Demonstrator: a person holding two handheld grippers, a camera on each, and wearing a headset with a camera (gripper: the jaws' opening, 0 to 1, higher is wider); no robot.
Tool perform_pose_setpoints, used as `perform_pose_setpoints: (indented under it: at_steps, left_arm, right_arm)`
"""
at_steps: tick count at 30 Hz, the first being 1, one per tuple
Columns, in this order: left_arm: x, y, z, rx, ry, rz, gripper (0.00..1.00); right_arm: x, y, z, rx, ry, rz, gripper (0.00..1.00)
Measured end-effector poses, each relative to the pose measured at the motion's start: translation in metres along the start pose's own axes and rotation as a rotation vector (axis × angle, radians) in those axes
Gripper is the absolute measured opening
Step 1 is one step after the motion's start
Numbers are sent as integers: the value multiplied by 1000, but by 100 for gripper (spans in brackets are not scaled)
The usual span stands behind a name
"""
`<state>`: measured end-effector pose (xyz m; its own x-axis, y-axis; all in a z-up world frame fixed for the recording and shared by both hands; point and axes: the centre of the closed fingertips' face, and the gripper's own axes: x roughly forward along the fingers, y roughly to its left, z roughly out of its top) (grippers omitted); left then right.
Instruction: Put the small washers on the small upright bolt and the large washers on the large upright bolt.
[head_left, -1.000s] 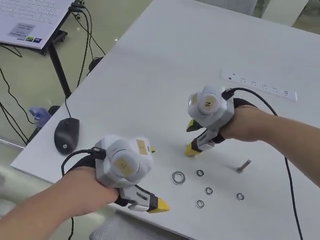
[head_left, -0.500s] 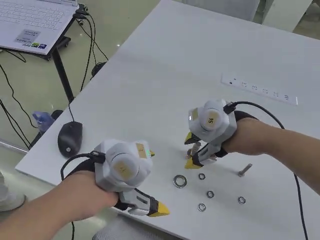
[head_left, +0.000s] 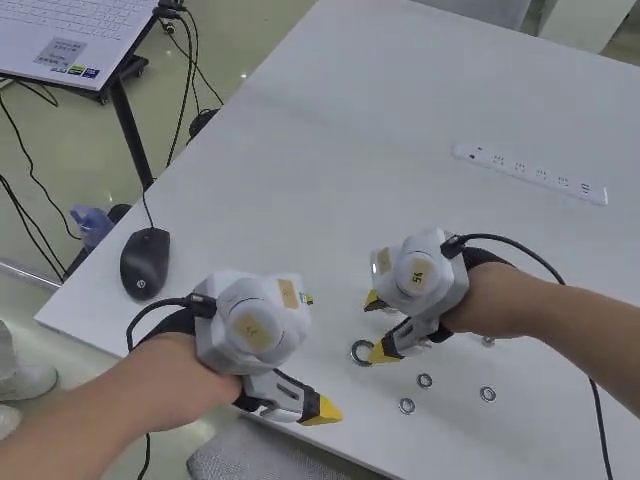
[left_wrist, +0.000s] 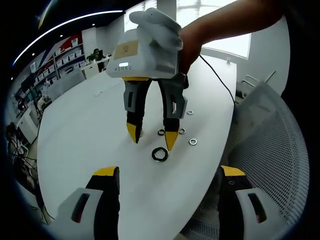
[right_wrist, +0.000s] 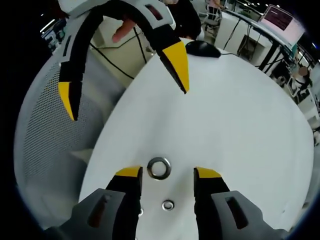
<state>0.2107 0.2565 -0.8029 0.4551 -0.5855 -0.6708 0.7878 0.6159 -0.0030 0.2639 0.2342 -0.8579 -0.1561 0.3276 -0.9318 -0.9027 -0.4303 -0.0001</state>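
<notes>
One white bench (head_left: 400, 120), bearing one power strip (head_left: 530, 172) far back and one black mouse (head_left: 144, 262) near the left edge. Two claws over the near part of the bench.

Left claw (left_wrist: 167, 172) spread wide at the near edge, pinching nothing. Right claw (right_wrist: 168, 172) also spread, yellow tips close to the bench top, pinching nothing.

One large washer (right_wrist: 159, 168) flat on the bench, lying between the right claw's two tips and not gripped by either.

Four small washers (left_wrist: 181, 131) counted in the left gripper view, scattered loosely near the large one. Three of them countable in the head view.

Possibly one bolt (head_left: 488, 341) lying by the right wrist, mostly hidden.
</notes>
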Motion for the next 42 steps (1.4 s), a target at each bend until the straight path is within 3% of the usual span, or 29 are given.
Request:
perform_pose_setpoints:
  at_steps: [12, 24, 33, 37, 42]
  left_arm:
    - [3, 3, -2, -2, 5, 0, 80]
    - [4, 5, -2, -11, -3, 0, 80]
    - [2, 9, -4, -15, -14, 9, 79]
    - [0, 10, 2, -34, -54, 14, 79]
    - [0, 9, 5, -50, -87, 7, 81]
  right_arm:
    - [19, 5, -9, -27, 48, 14, 40]
    - [21, 4, -9, -21, 49, 6, 38]
    - [21, 6, -10, -6, 76, 1, 24]
    - [22, 7, -11, -13, 96, -2, 24]
    - [22, 5, -10, 30, 105, -6, 23]
